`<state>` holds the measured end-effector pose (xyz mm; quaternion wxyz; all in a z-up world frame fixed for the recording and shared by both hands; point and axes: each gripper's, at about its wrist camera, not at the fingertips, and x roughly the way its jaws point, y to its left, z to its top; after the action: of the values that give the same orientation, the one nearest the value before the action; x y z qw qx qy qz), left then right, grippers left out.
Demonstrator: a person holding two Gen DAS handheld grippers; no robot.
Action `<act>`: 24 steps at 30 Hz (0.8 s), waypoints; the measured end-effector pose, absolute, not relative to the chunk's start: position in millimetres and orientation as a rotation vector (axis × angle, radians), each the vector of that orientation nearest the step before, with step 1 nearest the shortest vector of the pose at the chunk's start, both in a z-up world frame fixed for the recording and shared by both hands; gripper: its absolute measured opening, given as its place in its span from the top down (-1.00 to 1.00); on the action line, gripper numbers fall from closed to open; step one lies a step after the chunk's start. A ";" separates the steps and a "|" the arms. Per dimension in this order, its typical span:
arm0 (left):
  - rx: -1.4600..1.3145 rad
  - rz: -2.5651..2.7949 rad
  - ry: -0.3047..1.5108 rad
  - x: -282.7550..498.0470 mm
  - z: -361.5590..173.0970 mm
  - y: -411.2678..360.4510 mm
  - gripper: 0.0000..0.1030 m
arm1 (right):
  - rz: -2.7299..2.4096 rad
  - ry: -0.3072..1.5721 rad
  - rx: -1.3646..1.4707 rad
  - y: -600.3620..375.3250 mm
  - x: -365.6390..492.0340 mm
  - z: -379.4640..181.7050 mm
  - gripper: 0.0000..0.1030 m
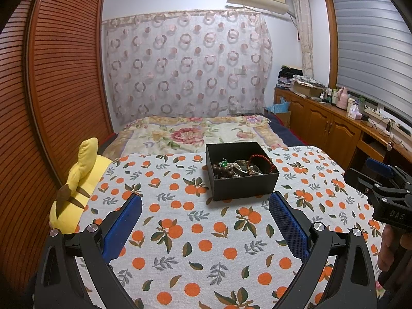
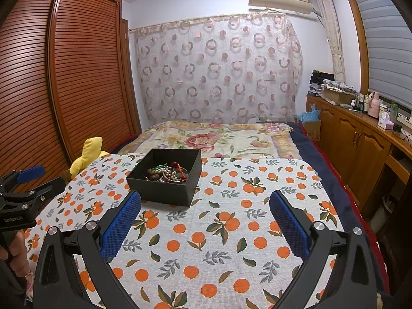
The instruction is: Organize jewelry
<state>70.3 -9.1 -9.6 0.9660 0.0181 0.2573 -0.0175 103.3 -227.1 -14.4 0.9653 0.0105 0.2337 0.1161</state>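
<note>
A black open box (image 1: pixel 246 184) stands on the orange-print cloth (image 1: pixel 200 244). It holds a tangle of jewelry (image 1: pixel 238 167): brown beads, pearls, a green piece and a red cord. In the right wrist view the box (image 2: pixel 164 189) and its jewelry (image 2: pixel 167 172) lie ahead to the left. My left gripper (image 1: pixel 206 199) is open and empty, just short of the box. My right gripper (image 2: pixel 206 199) is open and empty, right of the box. The right gripper also shows at the right edge of the left wrist view (image 1: pixel 381 188). The left gripper shows at the left edge of the right wrist view (image 2: pixel 25 188).
A yellow plush toy (image 1: pixel 77 188) lies at the cloth's left edge, by the wooden wardrobe (image 1: pixel 51 77). A floral bedspread (image 1: pixel 195 131) lies beyond the box. A wooden cabinet (image 1: pixel 334 123) with bottles runs along the right wall.
</note>
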 end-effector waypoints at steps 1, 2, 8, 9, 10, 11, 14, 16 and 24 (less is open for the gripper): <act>0.038 -0.034 0.519 70.4 -9.3 -9.4 -0.85 | 0.235 0.473 0.022 -227.6 103.7 -14.8 -0.95; 0.037 -0.035 0.519 70.2 -9.4 -9.2 -0.85 | 0.236 0.473 0.022 -227.6 103.8 -14.8 -0.95; 0.037 -0.035 0.520 70.1 -10.0 -9.0 -0.85 | 0.236 0.472 0.022 -227.3 103.3 -14.6 -0.95; 0.038 -0.035 0.519 70.1 -9.8 -9.1 -0.85 | 0.235 0.473 0.022 -227.2 103.4 -14.6 -0.95; 0.038 -0.035 0.519 69.2 -9.9 -8.8 -0.85 | 0.235 0.473 0.022 -227.2 103.3 -14.7 -0.95; 0.037 -0.035 0.519 69.2 -10.0 -8.7 -0.85 | 0.236 0.474 0.023 -227.3 103.4 -14.8 -0.95; 0.042 -0.031 0.516 68.9 -9.4 -8.7 -0.85 | 0.236 0.473 0.022 -227.5 103.3 -14.9 -0.95; 0.038 -0.033 0.518 69.4 -9.3 -8.5 -0.85 | 0.235 0.473 0.023 -228.2 103.7 -15.2 -0.95; 0.038 -0.034 0.516 68.4 -10.1 -8.7 -0.85 | 0.236 0.473 0.024 -228.2 103.4 -15.5 -0.95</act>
<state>68.4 -8.7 -10.1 0.9665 0.0189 0.2553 -0.0170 103.4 -228.2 -15.5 0.9652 0.0117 0.2336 0.1166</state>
